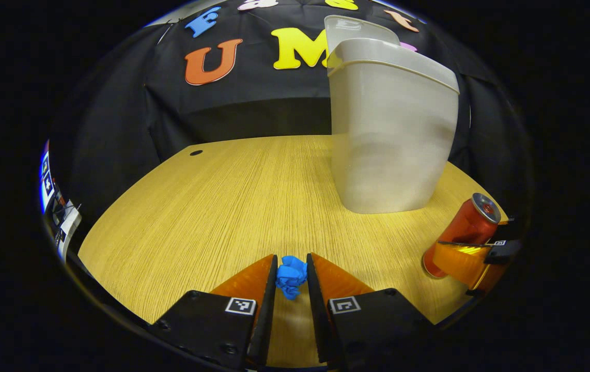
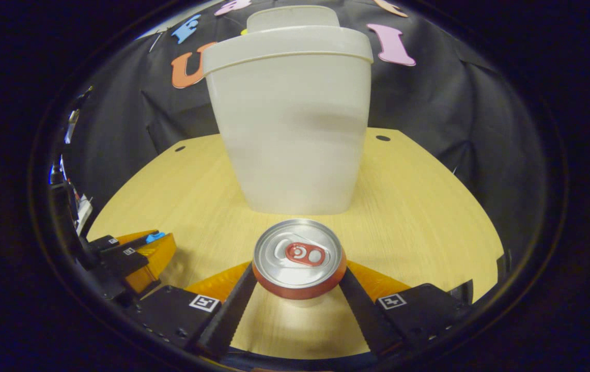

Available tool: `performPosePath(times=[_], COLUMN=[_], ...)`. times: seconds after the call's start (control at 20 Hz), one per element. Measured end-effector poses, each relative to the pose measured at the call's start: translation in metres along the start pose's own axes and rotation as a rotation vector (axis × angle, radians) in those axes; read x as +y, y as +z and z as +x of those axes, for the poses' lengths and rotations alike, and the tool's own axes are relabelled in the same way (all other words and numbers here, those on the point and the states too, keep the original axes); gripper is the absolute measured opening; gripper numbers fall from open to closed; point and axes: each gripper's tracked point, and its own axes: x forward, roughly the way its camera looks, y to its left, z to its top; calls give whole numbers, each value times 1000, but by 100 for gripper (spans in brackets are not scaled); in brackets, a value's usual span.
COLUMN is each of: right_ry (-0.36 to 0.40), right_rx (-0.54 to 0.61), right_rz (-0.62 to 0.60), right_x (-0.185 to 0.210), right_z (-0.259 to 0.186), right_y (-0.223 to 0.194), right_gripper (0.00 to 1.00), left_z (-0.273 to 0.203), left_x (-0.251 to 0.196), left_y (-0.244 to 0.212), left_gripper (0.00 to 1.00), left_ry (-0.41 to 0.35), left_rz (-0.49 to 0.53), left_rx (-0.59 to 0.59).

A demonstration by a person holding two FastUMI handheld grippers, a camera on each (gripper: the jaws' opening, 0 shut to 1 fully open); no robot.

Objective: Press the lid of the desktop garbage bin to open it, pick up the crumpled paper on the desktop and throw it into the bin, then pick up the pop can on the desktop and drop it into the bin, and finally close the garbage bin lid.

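A blue crumpled paper (image 1: 291, 276) sits on the wooden desktop between the fingers of my left gripper (image 1: 292, 259), which press on it from both sides. The red pop can (image 2: 299, 258) stands upright with my right gripper (image 2: 299, 269) shut on its sides. In the left gripper view the can (image 1: 468, 225) and the right gripper (image 1: 473, 258) sit at the right table edge. The pale bin (image 2: 290, 119) stands just behind the can, its lid (image 2: 292, 18) tipped up open. The left gripper (image 2: 153, 243) shows far left with a bit of blue paper (image 2: 155, 237) in it.
The wooden desktop (image 1: 222, 206) stretches left of the bin (image 1: 393, 129), with a small hole (image 1: 196, 153) near its far left edge and another hole (image 2: 383, 138) at the far right. Black cloth walls close in behind.
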Motion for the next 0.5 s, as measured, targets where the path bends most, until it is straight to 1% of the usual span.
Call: performPosePath(times=[0.05,0.15,0.2,0.3,0.5], right_ry=[-8,-14,-15,-22,-42], right_rx=[-1,0,-5,-49,-180], right_rz=[-16,-18,-16,-31,-54], right_x=[1,2,2,1,-1], right_z=[1,-1,-4,-11,-40], right_y=[-1,-3,-2,6,35], right_gripper=[95,90,83,82,81], left_z=[1,0,-1,-2,-5], left_x=[-1,0,-1,-1,0], left_y=[0,0,0,4,18], left_gripper=[38,38,38,38,38], left_ry=[2,2,2,-1,-3], left_rz=[1,-2,-6,-9,-11], left_rx=[0,1,-1,-17,-70])
